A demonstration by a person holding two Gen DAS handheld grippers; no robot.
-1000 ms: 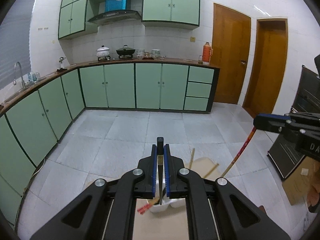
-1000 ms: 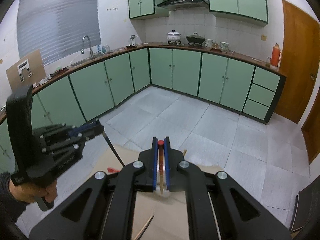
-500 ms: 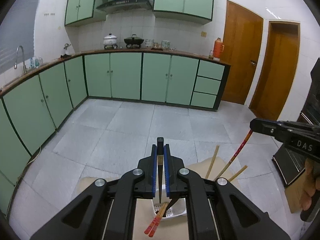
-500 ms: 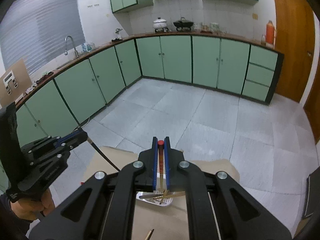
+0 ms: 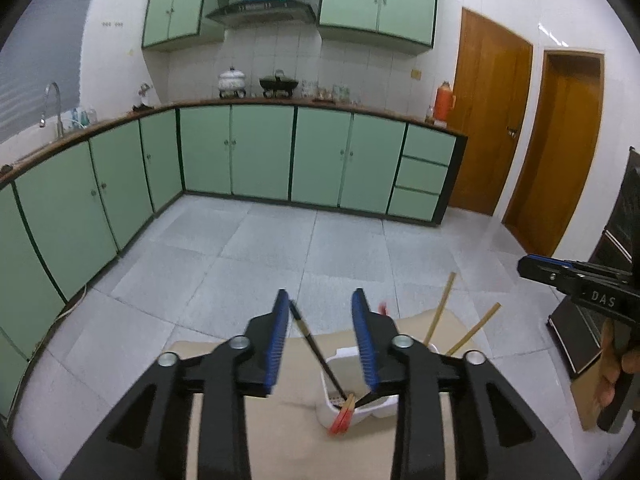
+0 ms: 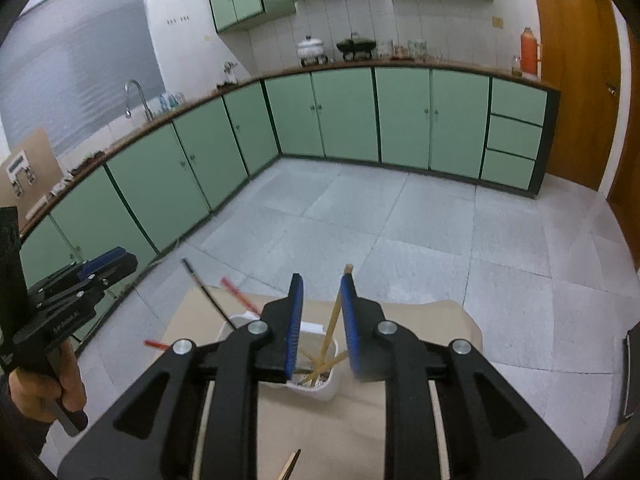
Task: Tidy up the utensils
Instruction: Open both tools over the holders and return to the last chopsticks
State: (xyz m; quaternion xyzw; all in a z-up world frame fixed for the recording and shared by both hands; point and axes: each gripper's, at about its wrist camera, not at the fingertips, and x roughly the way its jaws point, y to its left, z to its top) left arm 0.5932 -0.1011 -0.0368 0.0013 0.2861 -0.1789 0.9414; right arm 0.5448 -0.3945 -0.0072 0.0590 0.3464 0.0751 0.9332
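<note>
1. Left gripper: jaws spread wide, pinching nothing. A black chopstick leans free in the gap, its foot down in the holder at 5 o'clock of the jaws; judged just let go so it can settle among the rest.
2. Right gripper: jaws likewise spread, nothing clamped. A pale bamboo chopstick stands loose between them, its lower end in the holder; judged released for the same reason.
3. White utensil holder: sits on the brown cardboard sheet directly below both grippers. It holds the task's utensils: black, red-tipped and bamboo sticks, all tilted and fanning outward because the cup is wide and shallow.
4. Bamboo chopsticks: two lean out toward 1 o'clock from the holder in the left view.
5. Loose chopstick: lies on the cardboard at 6 o'clock in the right view, not yet collected.
6. Writing: "DAS" reads on the right gripper's body in the left view; small lettering on the left gripper's body in the right view is too blurred to read.
7. Far field: grey tiled floor, green cabinets, orange thermos at 1 o'clock.
</note>
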